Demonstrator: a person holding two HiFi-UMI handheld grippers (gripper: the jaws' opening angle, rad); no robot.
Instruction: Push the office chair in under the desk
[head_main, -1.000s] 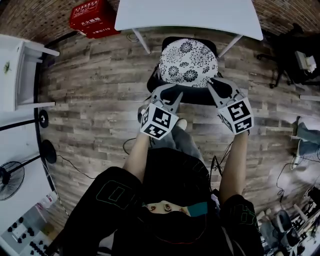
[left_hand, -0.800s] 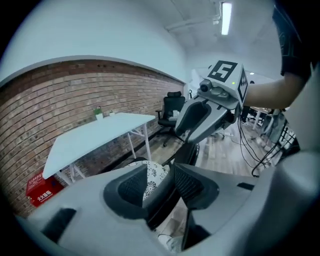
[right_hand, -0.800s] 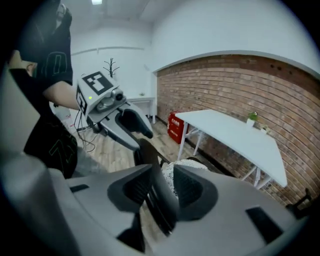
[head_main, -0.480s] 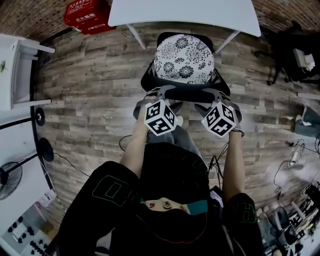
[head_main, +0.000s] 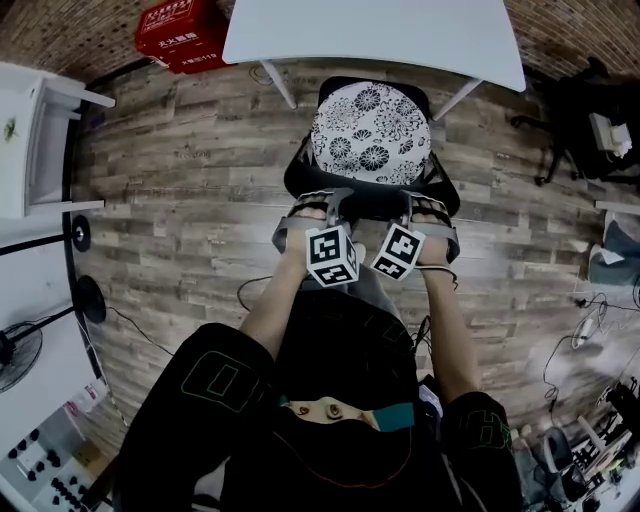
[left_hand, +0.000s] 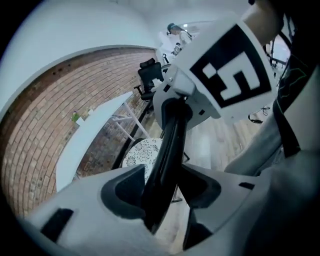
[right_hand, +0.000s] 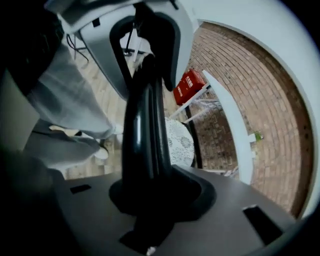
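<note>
Two-handed on the office chair (head_main: 372, 130) – seat out on the near side of the desk (head_main: 370, 30), front edge about at the desk's near edge, back rail (head_main: 375, 192) on the side away from the desk. Left gripper (head_main: 322, 198) over the rail's left end, pitched steeply down toward the desk, marker cube facing up. Jaws just been closing, rail between them, not visibly pressing. Right gripper (head_main: 428, 200) in the same pose at the right end, jaws also just been closing and clamped on the rail – black bar fills the gap. Left forearm (head_main: 272, 305) and right forearm (head_main: 448, 325) stretched toward the desk, converging at the rail. Red box (head_main: 185, 35) on the floor off the desk's left corner.
</note>
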